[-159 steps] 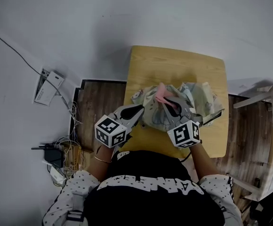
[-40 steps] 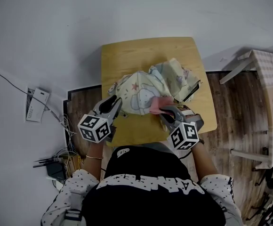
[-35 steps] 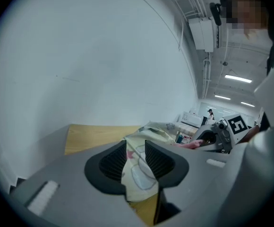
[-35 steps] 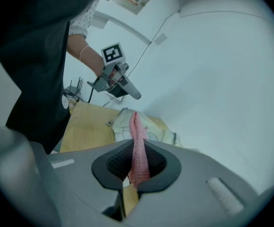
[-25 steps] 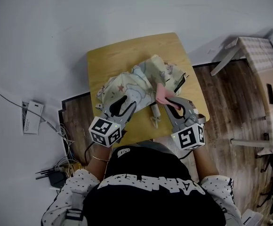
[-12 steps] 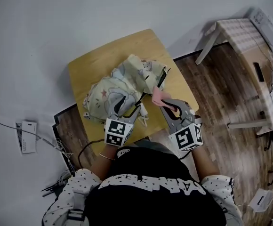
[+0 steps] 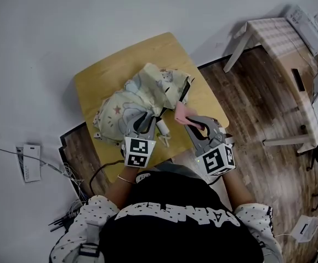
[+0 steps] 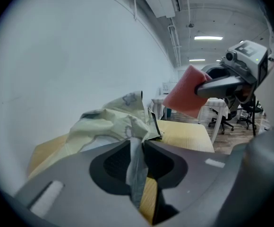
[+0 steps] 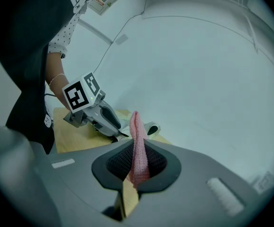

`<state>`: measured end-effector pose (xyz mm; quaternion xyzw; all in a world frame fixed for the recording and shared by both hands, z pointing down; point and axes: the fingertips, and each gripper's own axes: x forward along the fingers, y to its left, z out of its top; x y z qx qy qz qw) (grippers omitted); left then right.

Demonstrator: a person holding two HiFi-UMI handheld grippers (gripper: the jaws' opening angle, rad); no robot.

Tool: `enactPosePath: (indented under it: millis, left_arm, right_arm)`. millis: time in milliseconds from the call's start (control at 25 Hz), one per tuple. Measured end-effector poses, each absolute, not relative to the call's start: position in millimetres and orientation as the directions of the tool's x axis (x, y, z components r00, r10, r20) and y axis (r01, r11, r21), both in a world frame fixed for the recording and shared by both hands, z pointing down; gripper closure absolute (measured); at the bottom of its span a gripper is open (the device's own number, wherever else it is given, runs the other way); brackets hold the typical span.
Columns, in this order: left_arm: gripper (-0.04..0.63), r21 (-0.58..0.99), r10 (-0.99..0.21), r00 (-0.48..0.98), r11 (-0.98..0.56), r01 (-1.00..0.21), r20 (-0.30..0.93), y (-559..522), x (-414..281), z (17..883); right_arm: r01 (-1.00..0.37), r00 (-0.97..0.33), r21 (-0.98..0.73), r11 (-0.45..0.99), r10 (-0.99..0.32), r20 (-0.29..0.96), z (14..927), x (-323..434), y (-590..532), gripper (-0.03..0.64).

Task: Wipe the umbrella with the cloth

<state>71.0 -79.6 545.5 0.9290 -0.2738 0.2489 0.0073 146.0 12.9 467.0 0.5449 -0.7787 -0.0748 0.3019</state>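
Nearest the wearer's chest, two dotted sleeves point(image 7: 82, 223) lead to the marker cubes, hard-edged boxes printed with black-and-white squares. From the left cube, the left gripper point(image 7: 146, 119) reaches onto the desk point(image 7: 120, 59). Its grey, smooth-shelled jaws have just been closing, and a thin, limp fold of the umbrella point(image 7: 131, 95) stands pinched between their dark ribbed pads. The right gripper point(image 7: 188, 119) is just beside it, over the desk's near right edge. Its jaws are clamped on the cloth point(image 7: 180, 110), a pink, nubbly, towelling-like piece that rises from the pads as a flat flap.

Beyond both grippers the umbrella lies collapsed on the middle of the desk. It is a crumpled mound of slick, pale yellow fabric with cartoon prints and a star, and a dark strip runs along its right side. The cloth hangs close to that right side, but whether it touches the fabric cannot be told.

The desk is a squarish slab of light wood with rounded corners. To its right lies a dark plank floor point(image 7: 246, 97), and a plain matt wall point(image 7: 66, 21) stands behind. Far right stands a side table point(image 7: 268, 29) with a checked top and white legs.
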Motion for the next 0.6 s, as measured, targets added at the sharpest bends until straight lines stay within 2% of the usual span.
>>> enactPosePath:
  millis: [80,120,600]
  left_arm:
    - [0.579,-0.132,-0.522,0.725,-0.841,-0.524,0.449,-81,68,539]
    - [0.587,-0.130,-0.529,0.726,-0.837,-0.531,0.439,-81,66,535]
    - [0.595,0.028,-0.631,0.719,-0.746,-0.666,0.293,-83,0,497]
  right_arm:
    - [-0.802,-0.231,0.444,0.400,-0.892,0.388,468,145,12,0.583]
    - [-0.800,-0.236,0.443,0.404,-0.892,0.387,468,143,11,0.583]
    - [-0.775,-0.360,0.406,0.485,-0.866,0.348,464,99,-14,0.583]
